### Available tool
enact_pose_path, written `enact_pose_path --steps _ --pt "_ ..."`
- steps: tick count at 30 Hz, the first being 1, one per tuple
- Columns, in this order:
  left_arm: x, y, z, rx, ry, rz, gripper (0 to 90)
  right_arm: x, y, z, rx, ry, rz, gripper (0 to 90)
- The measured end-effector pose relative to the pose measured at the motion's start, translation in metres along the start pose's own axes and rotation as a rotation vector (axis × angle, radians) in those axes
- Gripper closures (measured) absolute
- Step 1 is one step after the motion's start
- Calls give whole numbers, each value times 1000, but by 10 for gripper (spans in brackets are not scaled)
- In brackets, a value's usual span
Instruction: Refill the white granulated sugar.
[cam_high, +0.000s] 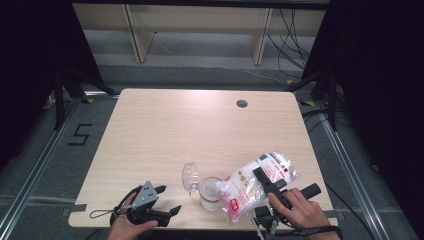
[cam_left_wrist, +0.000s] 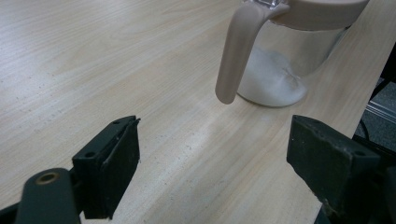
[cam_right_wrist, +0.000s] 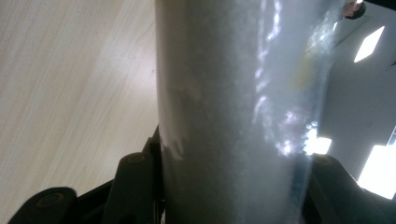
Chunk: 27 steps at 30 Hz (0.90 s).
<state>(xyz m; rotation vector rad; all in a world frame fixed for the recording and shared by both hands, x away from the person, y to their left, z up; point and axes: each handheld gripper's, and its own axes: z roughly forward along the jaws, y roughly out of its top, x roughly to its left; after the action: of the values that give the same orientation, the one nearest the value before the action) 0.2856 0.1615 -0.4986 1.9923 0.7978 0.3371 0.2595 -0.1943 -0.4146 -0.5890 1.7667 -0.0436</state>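
Bag (cam_high: 257, 185): clear plastic, white grains inside, red-and-white label, print too small to read. Held tilted over the jar by the right gripper (cam_high: 264, 181), jaws clamped on its sides; in the right gripper view the bag (cam_right_wrist: 233, 112) hides whatever lies beyond it.
Jar (cam_high: 210, 194): clear, part-filled with white grains, lid (cam_high: 190, 176) hinged open; stands near the desk's front edge. Its top is cut off in the left gripper view (cam_left_wrist: 280, 70).
Left gripper (cam_high: 160, 200): jaws wide, empty, resting left of the jar.
Desk (cam_high: 200, 125): pale wood, grommet hole (cam_high: 242, 103) at the far side.
Floor: grey, marked "5" (cam_high: 80, 134); cables at right.
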Motion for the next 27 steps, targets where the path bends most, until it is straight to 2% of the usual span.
enact_pose_path --steps 3,5,8,9,10,11,13,14,18,19,20,22,23,26,27 --pt "0 0 0 2 -1 1 169 -1 0 0 0 5 -5 564" --pt "0 0 0 -1 -2 -7 169 1 -1 0 4 -2 17 565" --pt "0 0 0 1 2 -8 169 1 -1 0 5 6 8 565" --pt "2 0 -1 20 11 13 169 2 -1 0 3 5 13 565" --pt "2 0 -1 21 9 16 169 1 -1 0 3 7 1 565" --pt "-1 0 1 -3 -2 -11 169 2 -1 1 4 5 6 565" --pt "-1 0 1 -1 -3 -9 169 3 -1 1 6 7 10 565" --pt "2 0 -1 19 7 17 169 2 -1 1 5 8 5 565" --pt "1 0 -1 19 8 16 169 2 -1 1 5 8 4 565" --pt "-1 0 1 0 -2 -8 169 2 0 0 6 9 -1 566" --pt "-1 0 1 -1 -2 -10 169 0 0 1 0 9 -16 566" --pt "-1 0 0 2 -2 -2 169 0 0 0 -2 8 -14 566" --pt "-1 0 0 3 -2 -6 169 1 -1 0 3 6 1 566" --pt "0 0 1 0 -1 -6 169 1 -1 0 3 5 -2 566" --pt "1 0 -1 20 8 16 169 1 -1 0 4 4 -3 566"
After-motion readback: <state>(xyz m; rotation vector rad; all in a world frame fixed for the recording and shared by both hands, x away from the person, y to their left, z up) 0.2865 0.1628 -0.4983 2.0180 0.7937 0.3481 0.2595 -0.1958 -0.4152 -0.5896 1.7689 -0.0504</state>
